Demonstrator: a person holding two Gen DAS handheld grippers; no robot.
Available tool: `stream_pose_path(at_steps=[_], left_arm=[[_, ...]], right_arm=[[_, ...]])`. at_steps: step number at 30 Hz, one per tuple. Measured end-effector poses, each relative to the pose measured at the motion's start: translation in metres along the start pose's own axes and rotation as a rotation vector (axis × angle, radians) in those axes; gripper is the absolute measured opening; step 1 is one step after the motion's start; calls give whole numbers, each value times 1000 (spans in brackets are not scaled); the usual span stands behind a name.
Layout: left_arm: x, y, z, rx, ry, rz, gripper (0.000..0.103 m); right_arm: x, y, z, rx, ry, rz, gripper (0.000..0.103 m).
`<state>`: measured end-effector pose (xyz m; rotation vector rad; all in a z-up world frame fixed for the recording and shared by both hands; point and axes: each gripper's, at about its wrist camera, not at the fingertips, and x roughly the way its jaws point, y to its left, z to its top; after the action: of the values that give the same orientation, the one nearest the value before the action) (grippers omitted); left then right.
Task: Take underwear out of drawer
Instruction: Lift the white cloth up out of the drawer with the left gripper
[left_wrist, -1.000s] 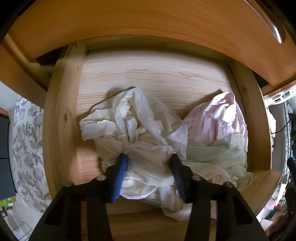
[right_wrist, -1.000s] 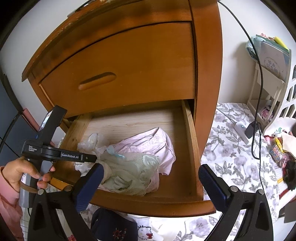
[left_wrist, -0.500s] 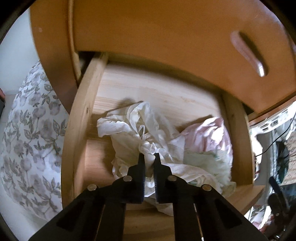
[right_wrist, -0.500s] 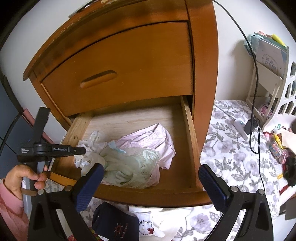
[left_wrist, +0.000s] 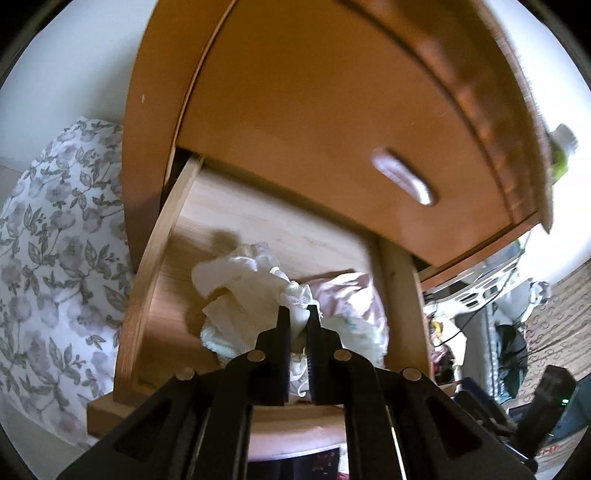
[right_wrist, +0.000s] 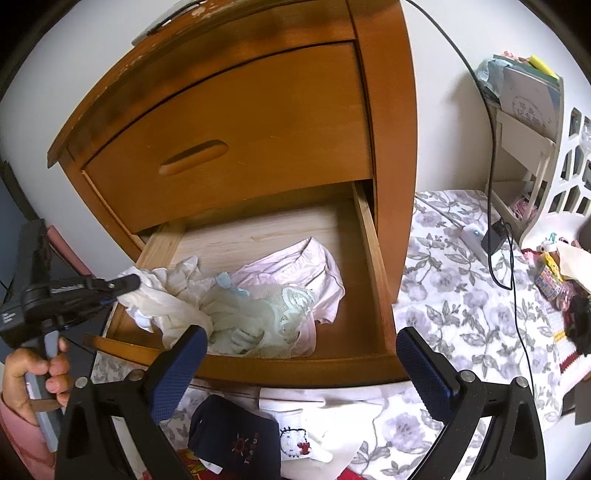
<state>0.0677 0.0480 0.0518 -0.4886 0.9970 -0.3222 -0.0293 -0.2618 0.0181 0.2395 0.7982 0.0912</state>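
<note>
The lower drawer of a wooden nightstand stands pulled out, with crumpled underwear inside. My left gripper is shut on white underwear and holds a fold of it lifted above the drawer's left front corner; the right wrist view shows that gripper with the white underwear trailing down from it. A pale green lace piece and a pink piece lie in the drawer. My right gripper hangs open in front of the drawer, with nothing between its blue pads.
The upper drawer is closed. Below the drawer front, on a floral sheet, lie a navy garment and a white one. A black cable and a small shelf stand at the right.
My left gripper closed on the white underwear, then rose and drew back toward the drawer's left front, pulling the cloth up. The right gripper stayed put and open.
</note>
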Motion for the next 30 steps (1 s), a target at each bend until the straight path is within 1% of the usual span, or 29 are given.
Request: stream_pose_path(at_steps=[2,5,13,17,23,30], left_arm=[[-8,-5,-2,1,-24,-17,7],[-30,-13,-3,9,-74,-48,7],[-78,-24,-10,30,-178,-111,7],[-98,-38,-15,56,-232,-140,7],[-133,-56,-25,112,-301,-170,7],[-160,-75,-39,168,-344,-201,7]], right_arm=[[-2,0,-1,4,-1,-1,103],[-5,0,-3,9,-5,-1,103],[-15,4,-7,10,-11,4,103],[-21,5,-10,12,-15,5,103],[-30,7,-13,12,-24,3,103],[-42,11,-17,3,-36,7,103]])
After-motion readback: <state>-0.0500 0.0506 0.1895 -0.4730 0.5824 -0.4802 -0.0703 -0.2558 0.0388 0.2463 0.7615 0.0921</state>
